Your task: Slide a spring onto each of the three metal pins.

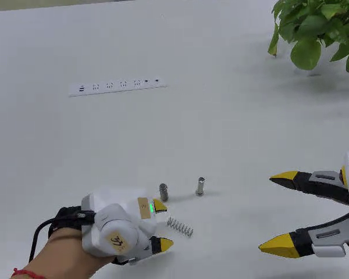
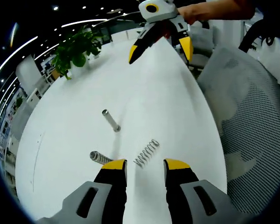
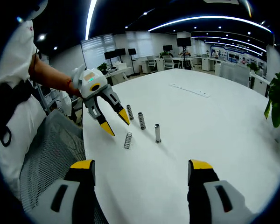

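Note:
A loose spring (image 1: 180,226) lies flat on the white table (image 1: 232,116), just ahead of my left gripper (image 1: 163,225), which is open with the spring (image 2: 146,153) off its yellow tips. A pin wearing a spring (image 1: 163,192) stands beside a bare metal pin (image 1: 200,186). In the right gripper view, two spring-covered pins (image 3: 141,120) (image 3: 129,112) stand left of the bare pin (image 3: 157,133), with the loose spring (image 3: 128,140) below them. My right gripper (image 1: 267,213) hovers open and empty at the right, well away from the parts.
A white power strip (image 1: 117,86) lies flat at the back left. A leafy green plant (image 1: 320,29) stands at the back right corner. A mesh chair (image 2: 252,126) sits beside the table edge near the person.

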`<state>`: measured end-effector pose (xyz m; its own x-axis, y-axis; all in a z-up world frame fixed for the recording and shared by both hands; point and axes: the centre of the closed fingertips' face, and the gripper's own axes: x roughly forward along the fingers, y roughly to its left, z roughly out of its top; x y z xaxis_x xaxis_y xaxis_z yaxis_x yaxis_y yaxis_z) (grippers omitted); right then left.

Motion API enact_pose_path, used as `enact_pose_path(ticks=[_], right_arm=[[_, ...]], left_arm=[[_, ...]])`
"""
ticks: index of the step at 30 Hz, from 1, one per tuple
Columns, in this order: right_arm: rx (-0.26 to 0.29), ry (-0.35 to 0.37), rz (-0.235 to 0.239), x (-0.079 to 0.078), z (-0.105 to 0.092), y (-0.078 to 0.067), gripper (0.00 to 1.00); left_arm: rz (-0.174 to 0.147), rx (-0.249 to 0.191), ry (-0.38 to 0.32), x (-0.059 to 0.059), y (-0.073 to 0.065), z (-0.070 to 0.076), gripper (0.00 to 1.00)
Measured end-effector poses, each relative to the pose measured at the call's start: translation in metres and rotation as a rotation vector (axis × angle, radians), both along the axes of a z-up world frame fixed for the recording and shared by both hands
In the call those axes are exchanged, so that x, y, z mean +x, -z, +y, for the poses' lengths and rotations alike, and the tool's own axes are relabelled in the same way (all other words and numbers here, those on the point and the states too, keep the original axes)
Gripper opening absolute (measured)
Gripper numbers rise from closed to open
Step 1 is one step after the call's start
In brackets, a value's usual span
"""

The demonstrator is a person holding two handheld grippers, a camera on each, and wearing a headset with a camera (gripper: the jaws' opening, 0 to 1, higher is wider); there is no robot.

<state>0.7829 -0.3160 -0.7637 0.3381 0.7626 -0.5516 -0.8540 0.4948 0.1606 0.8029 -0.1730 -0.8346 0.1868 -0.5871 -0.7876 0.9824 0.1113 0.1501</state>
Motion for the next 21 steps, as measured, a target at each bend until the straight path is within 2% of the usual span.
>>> enact_pose_path(ticks=[3,6,7,8,9,10,14,15,18,21], right_arm=[[0.020,0.027,-0.004,0.001,-0.004,-0.002,0.82],[0.025,0.038,-0.007,-0.001,-0.008,-0.002,0.82],[0.028,0.041,-0.006,-0.002,-0.009,-0.002,0.83],[0.028,0.041,-0.005,-0.003,-0.010,-0.001,0.83],[0.025,0.042,-0.003,-0.004,-0.011,0.000,0.83],[0.024,0.043,-0.002,-0.005,-0.013,0.000,0.83],[0.023,0.048,0.000,-0.007,-0.017,0.001,0.83],[0.024,0.050,0.002,-0.007,-0.017,0.001,0.83],[0.027,0.057,0.001,-0.008,-0.019,0.002,0.83],[0.030,0.057,-0.001,-0.010,-0.019,0.003,0.83]], left_arm=[[0.002,0.030,0.019,0.000,0.009,-0.004,0.32],[-0.002,0.043,0.035,0.000,0.008,-0.010,0.30],[0.002,0.050,0.043,0.001,0.013,-0.011,0.30],[0.000,0.065,0.049,0.001,0.016,-0.011,0.29],[-0.009,0.100,0.069,0.001,0.020,-0.009,0.29],[-0.011,0.110,0.076,0.001,0.022,-0.009,0.28],[-0.004,0.132,0.079,0.000,0.024,-0.010,0.27],[-0.003,0.121,0.076,0.000,0.022,-0.011,0.26],[0.003,0.141,0.071,-0.001,0.024,-0.007,0.24],[0.012,0.144,0.053,-0.002,0.025,-0.004,0.19]])
